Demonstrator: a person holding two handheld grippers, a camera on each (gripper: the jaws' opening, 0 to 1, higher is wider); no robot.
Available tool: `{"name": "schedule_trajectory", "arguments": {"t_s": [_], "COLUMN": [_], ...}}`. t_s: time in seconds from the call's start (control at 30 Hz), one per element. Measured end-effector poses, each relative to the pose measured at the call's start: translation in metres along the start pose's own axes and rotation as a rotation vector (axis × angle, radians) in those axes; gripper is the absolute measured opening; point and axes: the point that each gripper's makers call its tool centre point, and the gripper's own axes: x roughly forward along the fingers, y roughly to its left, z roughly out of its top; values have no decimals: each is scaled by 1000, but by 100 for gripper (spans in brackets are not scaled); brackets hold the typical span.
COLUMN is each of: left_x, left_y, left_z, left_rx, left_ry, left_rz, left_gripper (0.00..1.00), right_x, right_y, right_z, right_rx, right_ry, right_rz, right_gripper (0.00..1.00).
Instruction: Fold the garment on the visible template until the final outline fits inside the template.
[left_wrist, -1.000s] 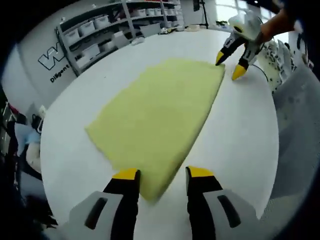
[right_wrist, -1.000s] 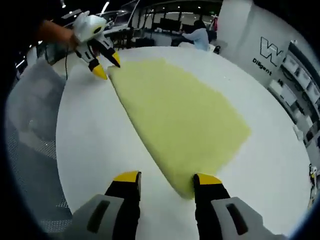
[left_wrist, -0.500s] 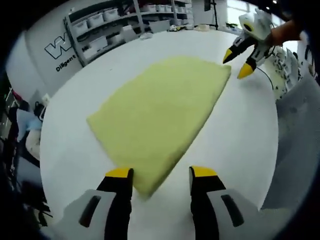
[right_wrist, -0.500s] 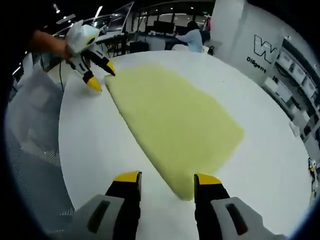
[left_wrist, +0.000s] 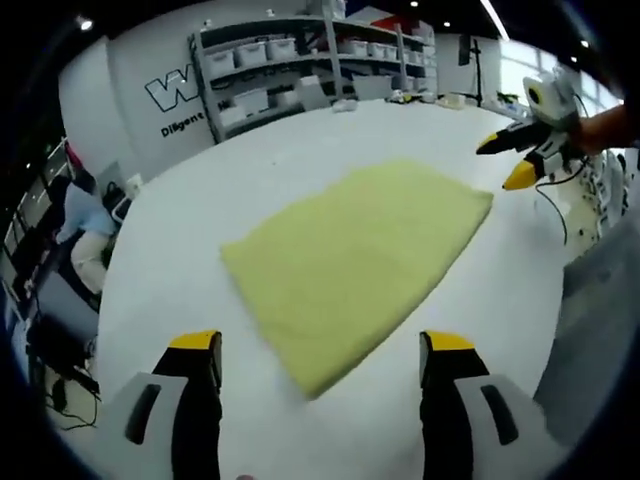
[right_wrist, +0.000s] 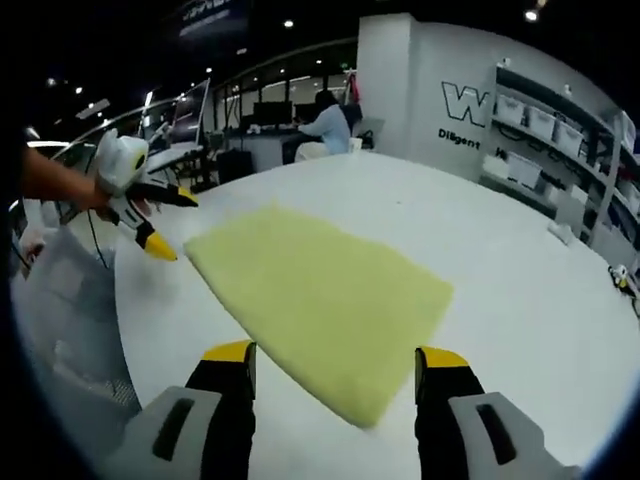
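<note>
White tabletop (left_wrist: 330, 130) carries the pale yellow garment (left_wrist: 350, 265), lying flat as a folded, roughly four-sided pad near the middle, with no template outline that I can make out. Both claws hang spread and empty — the left gripper (left_wrist: 322, 352) near one corner, the right gripper (right_wrist: 335, 358) near the opposite one. Pinching only the top layer would likely peel the fold apart — or drag the pad askew.
</note>
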Motion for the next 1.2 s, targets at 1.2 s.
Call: {"name": "schedule_trajectory", "arguments": {"t_s": [1.2], "left_x": [-67], "left_y": [-20], "left_z": [-13], "left_rx": [-234], "left_ry": [-132], "left_rz": [136], "left_gripper": [99], "right_x": [-39], "right_y": [28], "right_z": [18], "right_rx": [196], "right_ry": [-181], "right_rz": [-36], "right_gripper": [99]}}
